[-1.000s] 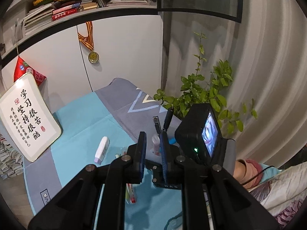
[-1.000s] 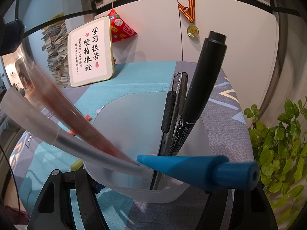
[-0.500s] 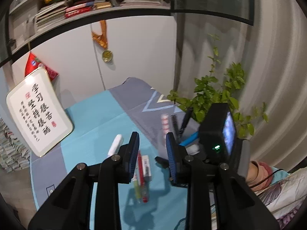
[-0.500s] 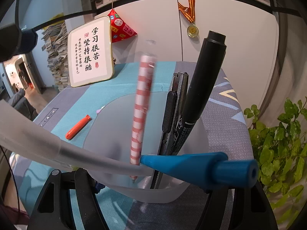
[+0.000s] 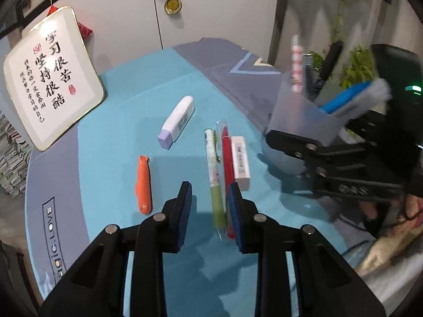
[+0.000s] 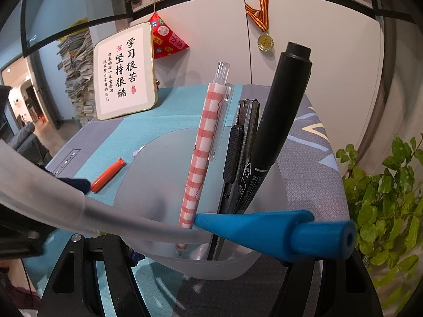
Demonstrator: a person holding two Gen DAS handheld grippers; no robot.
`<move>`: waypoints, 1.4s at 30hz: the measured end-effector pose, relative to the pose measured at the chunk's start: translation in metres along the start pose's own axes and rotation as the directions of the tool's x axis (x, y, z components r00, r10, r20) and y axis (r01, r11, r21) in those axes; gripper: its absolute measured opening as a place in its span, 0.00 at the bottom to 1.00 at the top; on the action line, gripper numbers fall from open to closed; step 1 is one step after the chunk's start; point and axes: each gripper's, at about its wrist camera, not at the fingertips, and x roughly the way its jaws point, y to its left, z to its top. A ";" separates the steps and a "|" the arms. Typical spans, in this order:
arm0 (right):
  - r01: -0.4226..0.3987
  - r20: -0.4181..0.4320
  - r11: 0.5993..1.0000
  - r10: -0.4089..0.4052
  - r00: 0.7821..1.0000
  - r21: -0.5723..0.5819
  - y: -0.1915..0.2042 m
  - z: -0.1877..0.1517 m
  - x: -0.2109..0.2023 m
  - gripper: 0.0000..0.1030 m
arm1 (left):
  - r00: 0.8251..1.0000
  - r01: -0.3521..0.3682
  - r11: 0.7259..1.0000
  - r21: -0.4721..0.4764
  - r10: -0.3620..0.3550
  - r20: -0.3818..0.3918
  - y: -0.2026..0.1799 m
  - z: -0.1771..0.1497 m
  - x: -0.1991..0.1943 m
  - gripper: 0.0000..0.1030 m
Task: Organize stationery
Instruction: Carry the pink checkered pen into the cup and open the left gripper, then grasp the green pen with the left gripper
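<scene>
My right gripper [image 6: 206,269] is shut on a translucent pen cup [image 6: 164,174], lifted just off the table. In the cup stand a pink checked pen [image 6: 203,153], a black marker [image 6: 280,121] and a utility knife [image 6: 238,153]; a blue pen [image 6: 275,232] and a frosted grey one [image 6: 79,208] lean over its rim. My left gripper [image 5: 210,206] hangs open and low over the blue mat [image 5: 119,132]. A green floral pen [image 5: 214,174] lies between its fingers, untouched. Beside it lie a red pen [image 5: 226,169] and a white eraser [image 5: 240,162]. An orange pen [image 5: 144,185] and a white-and-purple correction tape [image 5: 177,122] lie to the left.
A framed calligraphy sign [image 5: 50,79] leans at the table's back left, against white cabinet doors with a hanging medal [image 5: 173,5]. A leafy plant [image 6: 383,198] stands past the table's right edge. Stacked papers [image 6: 79,79] rise behind the sign.
The left gripper opened and let the pink checked pen fall into the cup, where it now stands. It then dropped down toward the pens on the mat. The right gripper held still.
</scene>
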 end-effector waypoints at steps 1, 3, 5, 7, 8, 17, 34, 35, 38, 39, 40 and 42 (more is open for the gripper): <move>0.000 0.000 1.000 0.000 1.000 0.000 0.000 0.000 0.000 0.70 | 1.000 -0.008 1.000 -0.004 0.008 0.002 0.001 0.004 0.004 0.25; -0.001 0.001 1.000 0.001 1.000 0.001 0.000 0.000 0.000 0.70 | 1.000 -0.024 1.000 -0.010 0.024 0.012 0.002 0.015 0.012 0.25; 0.000 0.000 1.000 0.000 1.000 0.000 0.000 0.000 0.000 0.70 | 1.000 -0.025 1.000 -0.018 0.026 0.014 0.002 0.026 0.021 0.25; -0.002 0.000 1.000 0.002 1.000 0.002 -0.001 0.000 0.000 0.70 | 1.000 -0.020 1.000 -0.017 0.020 0.011 0.001 0.036 0.031 0.26; -0.002 0.000 1.000 0.002 1.000 0.002 0.000 0.000 0.000 0.70 | 1.000 -0.020 1.000 -0.013 0.020 0.006 0.000 0.040 0.036 0.26; 0.001 0.000 1.000 -0.001 1.000 -0.001 0.000 0.000 0.000 0.70 | 0.997 -0.062 0.998 0.004 0.062 -0.055 0.007 0.028 0.056 0.28; -0.001 -0.004 1.000 0.001 1.000 0.001 -0.001 -0.001 -0.001 0.70 | 0.998 -0.029 0.999 -0.043 0.027 -0.060 0.011 0.038 0.065 0.13; -0.002 -0.004 1.000 0.002 1.000 0.001 -0.001 -0.001 -0.001 0.70 | 0.998 -0.047 0.998 -0.034 0.045 -0.054 0.010 0.037 0.063 0.13; -0.001 -0.004 1.000 0.001 1.000 0.001 -0.001 -0.001 -0.001 0.70 | 0.998 -0.066 0.998 -0.012 0.066 -0.021 0.004 0.036 0.052 0.13; -0.001 -0.005 1.000 0.001 1.000 0.001 -0.001 -0.001 -0.001 0.70 | 0.998 -0.063 0.998 -0.009 0.063 -0.005 0.002 0.037 0.046 0.13; -0.002 -0.005 1.000 0.002 1.000 0.001 -0.001 -0.001 -0.001 0.70 | 0.998 -0.063 0.998 -0.003 0.063 0.014 0.000 0.038 0.038 0.13; -0.002 -0.005 1.000 0.002 1.000 0.002 0.000 -0.001 0.000 0.70 | 0.996 -0.073 0.997 0.002 0.073 0.050 -0.003 0.039 0.025 0.13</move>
